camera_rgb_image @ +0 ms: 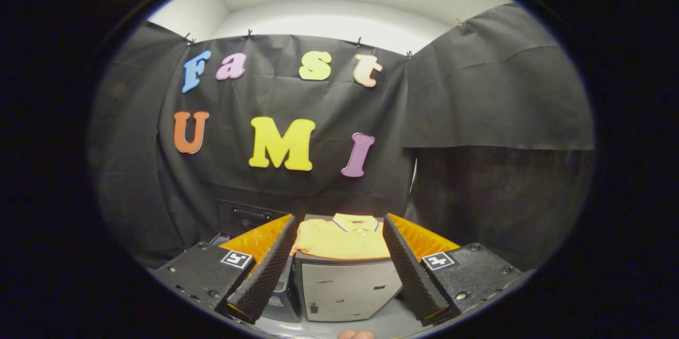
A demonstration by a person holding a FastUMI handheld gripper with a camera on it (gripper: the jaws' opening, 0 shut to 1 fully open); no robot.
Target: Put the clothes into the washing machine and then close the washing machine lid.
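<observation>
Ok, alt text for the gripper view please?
The gripper is open, its fingers apart, and beyond them a folded yellow polo shirt lies on top of a grey box. Black cloth hangs behind.

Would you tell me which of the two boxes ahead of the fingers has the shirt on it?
The pale grey box between the open gripper fingers carries the folded yellow shirt on top. The dark box behind it, beside the left finger, carries nothing visible.

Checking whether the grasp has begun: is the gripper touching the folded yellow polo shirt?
Apart. In the gripper view, the gripper is open, and the yellow polo shirt lies on the grey box beyond its fingertips.
</observation>
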